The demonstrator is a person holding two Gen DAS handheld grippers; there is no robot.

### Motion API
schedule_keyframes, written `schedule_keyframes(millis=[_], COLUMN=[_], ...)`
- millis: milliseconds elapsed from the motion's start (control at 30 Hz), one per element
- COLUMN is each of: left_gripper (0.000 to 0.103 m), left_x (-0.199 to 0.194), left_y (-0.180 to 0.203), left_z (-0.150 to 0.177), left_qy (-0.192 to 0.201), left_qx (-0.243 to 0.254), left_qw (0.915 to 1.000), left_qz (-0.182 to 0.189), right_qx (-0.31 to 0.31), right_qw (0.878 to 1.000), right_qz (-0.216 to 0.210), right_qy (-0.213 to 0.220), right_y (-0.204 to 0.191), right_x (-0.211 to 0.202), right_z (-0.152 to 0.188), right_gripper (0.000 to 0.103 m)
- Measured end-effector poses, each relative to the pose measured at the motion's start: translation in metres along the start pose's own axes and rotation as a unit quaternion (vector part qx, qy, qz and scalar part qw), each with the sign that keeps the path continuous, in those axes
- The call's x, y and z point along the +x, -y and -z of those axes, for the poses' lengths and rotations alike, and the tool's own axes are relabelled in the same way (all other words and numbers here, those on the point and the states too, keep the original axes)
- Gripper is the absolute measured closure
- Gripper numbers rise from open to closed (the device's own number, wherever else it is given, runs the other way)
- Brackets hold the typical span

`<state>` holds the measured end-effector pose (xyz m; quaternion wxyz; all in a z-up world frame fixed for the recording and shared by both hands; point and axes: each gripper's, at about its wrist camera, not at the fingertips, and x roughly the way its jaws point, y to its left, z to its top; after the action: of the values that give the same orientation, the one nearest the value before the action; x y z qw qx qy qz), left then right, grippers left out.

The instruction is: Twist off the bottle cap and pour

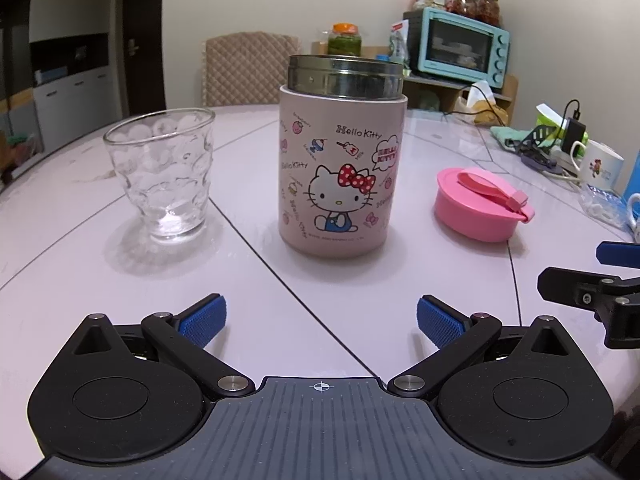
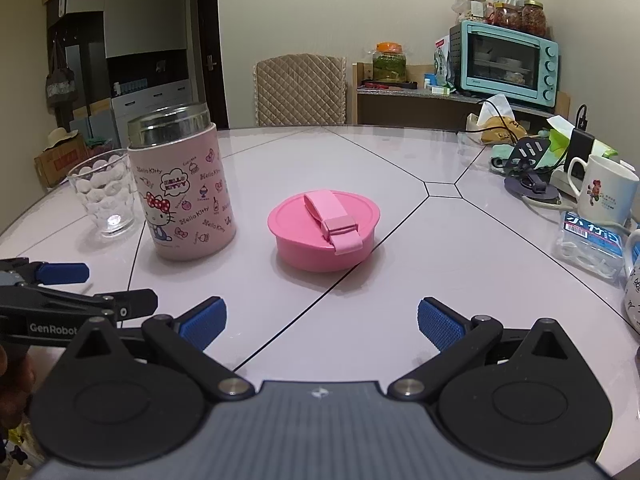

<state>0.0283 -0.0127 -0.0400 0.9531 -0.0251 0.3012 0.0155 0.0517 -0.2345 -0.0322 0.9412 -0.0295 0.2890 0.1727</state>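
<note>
A pink Hello Kitty bottle point(image 1: 342, 184) with a bare steel neck stands upright on the table, capless; it also shows in the right wrist view point(image 2: 182, 196). Its pink cap point(image 1: 482, 204) with a strap lies flat to the bottle's right, also in the right wrist view point(image 2: 324, 230). An empty clear glass point(image 1: 162, 174) stands left of the bottle, also in the right wrist view point(image 2: 104, 194). My left gripper point(image 1: 320, 320) is open and empty, short of the bottle. My right gripper point(image 2: 322, 322) is open and empty, short of the cap.
The pale round table point(image 2: 400, 208) carries a white mug point(image 2: 606, 190), a phone stand point(image 2: 528, 160), a plastic packet point(image 2: 592, 246) and cables at the right. A quilted chair point(image 2: 300, 90) stands behind. A teal oven point(image 2: 506, 62) and jars sit on a back shelf.
</note>
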Motion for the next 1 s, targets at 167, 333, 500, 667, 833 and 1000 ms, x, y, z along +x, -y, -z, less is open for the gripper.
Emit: schedule_keyframes(millis=[167,333,500,667,833,1000], left_gripper=[0.000,0.000,0.000,0.000,0.000,0.000], left_x=[-0.007,-0.011,-0.013,-0.014,-0.015,-0.015], left_y=[0.003,0.004,0.005,0.007,0.006,0.009], left_z=[0.001,0.001,-0.001,-0.002,-0.002,-0.003], left_qy=[0.006,0.007,0.011,0.012,0.011,0.012], left_qx=[0.002,0.003,0.004,0.005,0.007,0.012], left_qw=[1.0000,1.0000,0.9999,0.9999,0.9999,0.9998], left_qz=[-0.003,-0.006,-0.006,-0.008,-0.009,-0.011], right_qx=[0.003,0.001,-0.001,0.001,0.004,0.004], right_qw=[1.000,1.000,1.000,1.000,1.000,1.000], right_qz=[-0.003,-0.010,-0.013,-0.016,-0.018,-0.022], right_qy=[-0.006,-0.008,-0.006,-0.003,-0.003,-0.004], right_y=[0.000,-0.003,-0.005,-0.005,-0.004,-0.004], right_x=[0.000,0.000,-0.003,-0.006,-0.008,-0.007], right_z=[0.001,0.001,0.001,0.001,0.000,0.000], right_gripper=[0.000,0.000,0.000,0.000,0.000,0.000])
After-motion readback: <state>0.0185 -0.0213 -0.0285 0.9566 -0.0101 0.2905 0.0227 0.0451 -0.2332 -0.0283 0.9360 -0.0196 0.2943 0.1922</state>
